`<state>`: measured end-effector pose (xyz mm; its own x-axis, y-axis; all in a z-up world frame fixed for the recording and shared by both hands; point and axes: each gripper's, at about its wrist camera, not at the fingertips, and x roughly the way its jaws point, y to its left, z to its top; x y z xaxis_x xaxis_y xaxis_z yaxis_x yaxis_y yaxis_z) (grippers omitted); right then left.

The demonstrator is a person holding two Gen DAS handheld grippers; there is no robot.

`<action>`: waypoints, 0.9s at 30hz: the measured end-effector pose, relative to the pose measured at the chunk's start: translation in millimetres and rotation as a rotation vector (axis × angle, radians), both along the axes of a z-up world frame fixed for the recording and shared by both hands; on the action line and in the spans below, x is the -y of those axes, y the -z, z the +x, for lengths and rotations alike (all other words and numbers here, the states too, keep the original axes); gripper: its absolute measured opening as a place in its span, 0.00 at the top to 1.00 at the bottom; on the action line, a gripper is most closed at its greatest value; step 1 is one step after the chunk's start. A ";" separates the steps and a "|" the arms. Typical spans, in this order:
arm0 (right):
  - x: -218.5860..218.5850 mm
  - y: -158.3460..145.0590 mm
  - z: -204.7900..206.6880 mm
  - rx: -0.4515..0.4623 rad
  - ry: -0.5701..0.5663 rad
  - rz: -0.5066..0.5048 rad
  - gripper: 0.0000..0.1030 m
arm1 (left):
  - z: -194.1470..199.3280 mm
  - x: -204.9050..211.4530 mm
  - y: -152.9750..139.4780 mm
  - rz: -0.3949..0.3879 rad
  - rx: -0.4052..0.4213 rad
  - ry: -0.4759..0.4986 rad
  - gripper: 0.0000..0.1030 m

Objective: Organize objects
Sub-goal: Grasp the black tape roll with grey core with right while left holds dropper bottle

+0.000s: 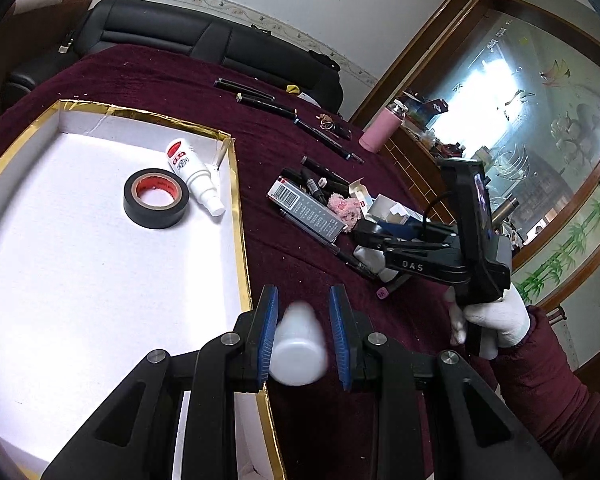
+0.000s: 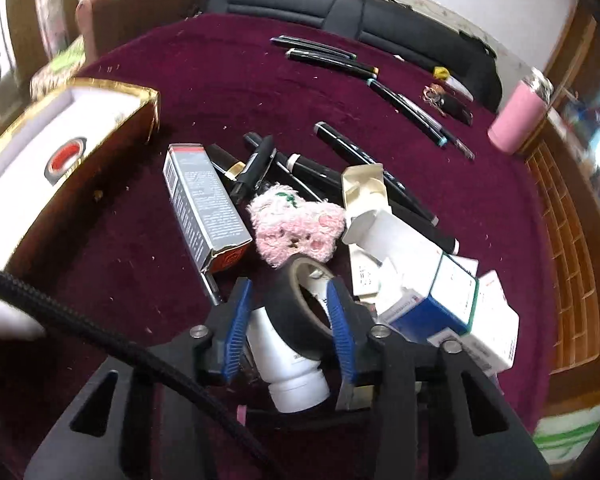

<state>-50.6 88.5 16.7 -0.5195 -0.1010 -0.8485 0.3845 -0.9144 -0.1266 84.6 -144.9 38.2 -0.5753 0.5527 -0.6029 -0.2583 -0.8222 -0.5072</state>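
The left tongs (image 1: 303, 334) sit part-open around a small white plastic bottle (image 1: 298, 346), its left pad touching, the right just apart, over the gold-rimmed white box's edge (image 1: 238, 216). Light, smooth and likely slippery; best pinched mid-body. The right tongs (image 2: 290, 320) straddle a black tape roll (image 2: 300, 312) on the counter, not visibly clamped; it looks stiff and grippy.

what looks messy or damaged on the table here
The heap beside the gold-rimmed box is jumbled: markers, a pink knitted piece and cartons lie criss-crossed. One white carton is torn open, flaps splayed. A roll of black tape leans on a white bottle.
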 end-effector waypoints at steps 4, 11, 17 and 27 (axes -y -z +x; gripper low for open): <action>-12.8 -16.2 1.3 -0.003 0.047 -0.053 0.84 | -2.3 4.4 2.0 0.007 0.006 -0.014 0.79; -25.4 -22.5 5.1 0.019 0.075 -0.130 0.83 | 2.2 -9.7 6.1 -0.037 0.009 0.023 0.79; -27.9 -17.9 6.0 0.030 0.090 -0.148 0.83 | 7.4 -51.3 8.8 -0.070 0.021 0.114 0.78; -19.5 -5.4 5.3 0.010 0.062 -0.117 0.73 | 1.7 -124.1 42.2 -0.370 0.104 0.120 0.65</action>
<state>-45.3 108.0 22.2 -0.5196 -0.1672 -0.8379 0.3274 -0.9448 -0.0146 86.3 -20.8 -4.0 -0.4450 0.3474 -0.8254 -0.3268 -0.9211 -0.2115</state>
